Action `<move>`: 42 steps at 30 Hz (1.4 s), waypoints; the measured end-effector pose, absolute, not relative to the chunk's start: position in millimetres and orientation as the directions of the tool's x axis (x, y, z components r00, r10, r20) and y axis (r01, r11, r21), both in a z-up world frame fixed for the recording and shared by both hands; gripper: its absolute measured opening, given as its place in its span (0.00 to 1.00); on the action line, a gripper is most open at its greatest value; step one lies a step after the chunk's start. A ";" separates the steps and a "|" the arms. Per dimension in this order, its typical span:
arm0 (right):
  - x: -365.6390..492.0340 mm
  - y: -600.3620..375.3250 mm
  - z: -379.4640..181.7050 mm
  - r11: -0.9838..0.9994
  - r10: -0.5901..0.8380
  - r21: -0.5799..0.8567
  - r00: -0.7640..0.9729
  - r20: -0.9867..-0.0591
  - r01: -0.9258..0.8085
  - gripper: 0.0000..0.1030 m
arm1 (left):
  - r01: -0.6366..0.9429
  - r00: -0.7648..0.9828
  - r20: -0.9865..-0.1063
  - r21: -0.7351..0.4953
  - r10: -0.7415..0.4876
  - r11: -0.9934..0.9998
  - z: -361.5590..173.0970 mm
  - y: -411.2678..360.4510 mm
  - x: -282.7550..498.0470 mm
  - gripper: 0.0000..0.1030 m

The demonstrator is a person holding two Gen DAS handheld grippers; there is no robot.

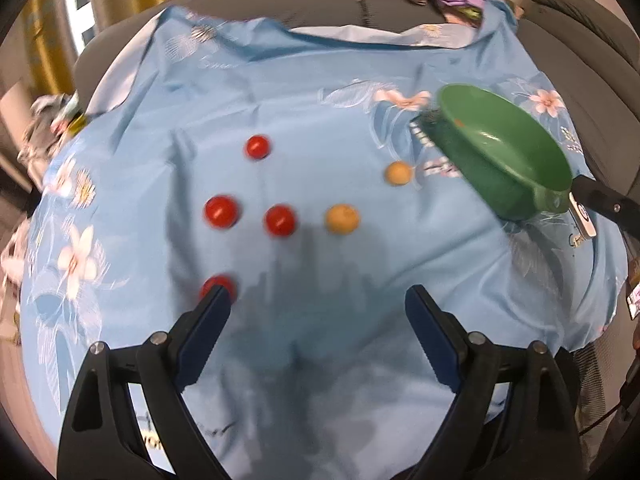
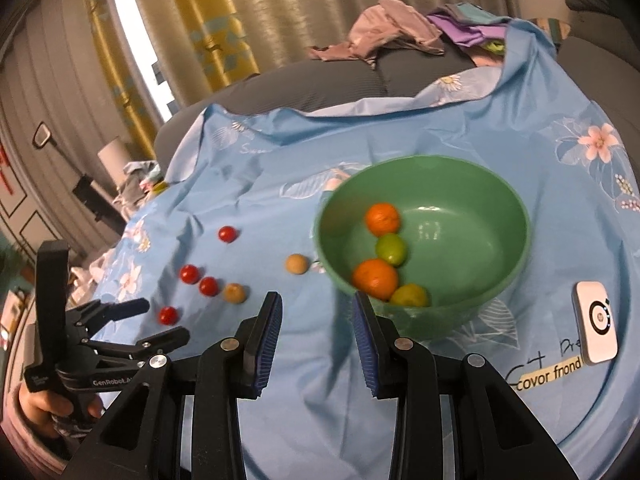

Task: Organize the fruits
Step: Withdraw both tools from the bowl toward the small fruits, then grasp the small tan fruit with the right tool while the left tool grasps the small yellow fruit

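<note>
Black left gripper point(image 1: 316, 294): jaws spread wide with nothing between the pads, only bare cloth; a hand point(image 2: 48, 404) grips its handle at the lower left of the right wrist view.
Nearest tomato point(image 1: 218, 284): just past the tip of the left gripper's left finger, which partly hides it; whether they touch cannot be told.
Other tomatoes: two side by side further ahead point(image 1: 222, 211) point(image 1: 280, 221) and one beyond them point(image 1: 257, 147), all clear of the fingers.
Tan fruits: one point(image 1: 342, 219) just right of the tomato pair, the other point(image 1: 398, 173) further on, near the bowl.
Right gripper point(image 2: 318, 308): jaws drawn close, a narrow gap left, holding nothing; cloth shows between the pads.
Green bowl point(image 2: 500, 220): just ahead and to the right of the right gripper, its near wall behind the right finger's tip; contact cannot be told.
Bowl contents: two oranges point(image 2: 383, 219) point(image 2: 375, 279) and two green fruits point(image 2: 391, 249) point(image 2: 409, 295), gathered on the side nearest the gripper.
Blue flowered cloth point(image 2: 280, 160): under everything.
White card point(image 2: 596, 322): on the cloth right of the bowl, apart from it.
</note>
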State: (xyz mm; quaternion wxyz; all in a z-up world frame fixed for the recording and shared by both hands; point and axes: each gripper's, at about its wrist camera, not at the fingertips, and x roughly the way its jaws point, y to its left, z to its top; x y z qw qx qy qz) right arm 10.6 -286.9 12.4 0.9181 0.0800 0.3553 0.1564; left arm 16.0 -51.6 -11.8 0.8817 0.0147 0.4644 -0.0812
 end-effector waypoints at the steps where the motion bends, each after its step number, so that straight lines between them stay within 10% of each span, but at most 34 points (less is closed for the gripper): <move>1: 9.9 -284.0 12.6 0.937 0.347 0.257 0.695 -0.629 -0.235 0.35 | 0.147 0.554 -0.823 -0.056 -0.129 0.988 -12.4 -46.3 12.3 0.87; 42: 57.1 -183.8 -39.4 0.898 0.405 0.230 0.497 -0.767 -0.376 0.35 | 0.152 0.577 -0.777 -0.201 -0.252 0.968 -25.7 20.3 10.7 0.87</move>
